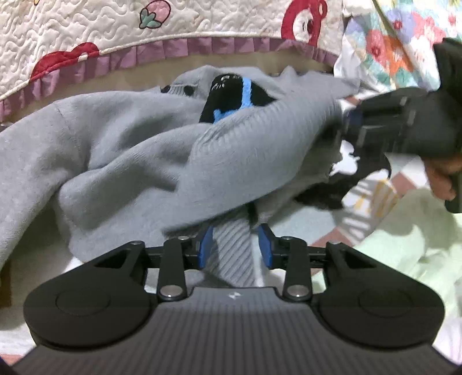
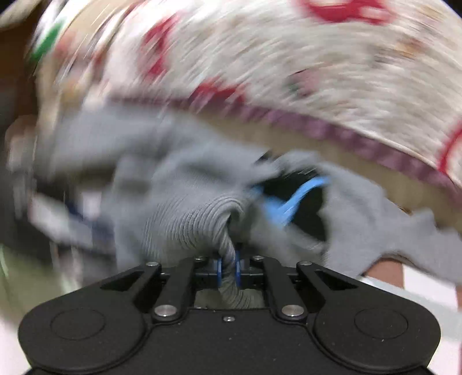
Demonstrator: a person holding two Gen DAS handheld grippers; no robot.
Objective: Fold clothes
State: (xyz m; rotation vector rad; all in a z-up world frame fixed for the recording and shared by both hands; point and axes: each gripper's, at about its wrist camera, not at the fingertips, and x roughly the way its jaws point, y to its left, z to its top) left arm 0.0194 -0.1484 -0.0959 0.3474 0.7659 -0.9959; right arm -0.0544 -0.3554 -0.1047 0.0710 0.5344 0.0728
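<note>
Quilted bedding backs the grey sweater, mid-frame. Left gripper fingers spread around a ribbed edge; right gripper pinches ribbing. Keep that pinch firm, pull taut.

A home bedroom: a quilted bedspread with strawberry prints and a purple ruffle hangs beside floral bedding.

Right hand-held gripper pinches the grey sweater's ribbed hem, view blurred

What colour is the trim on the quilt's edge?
Purple ruffled trim on the quilt; clearest in the left wrist view.
</note>
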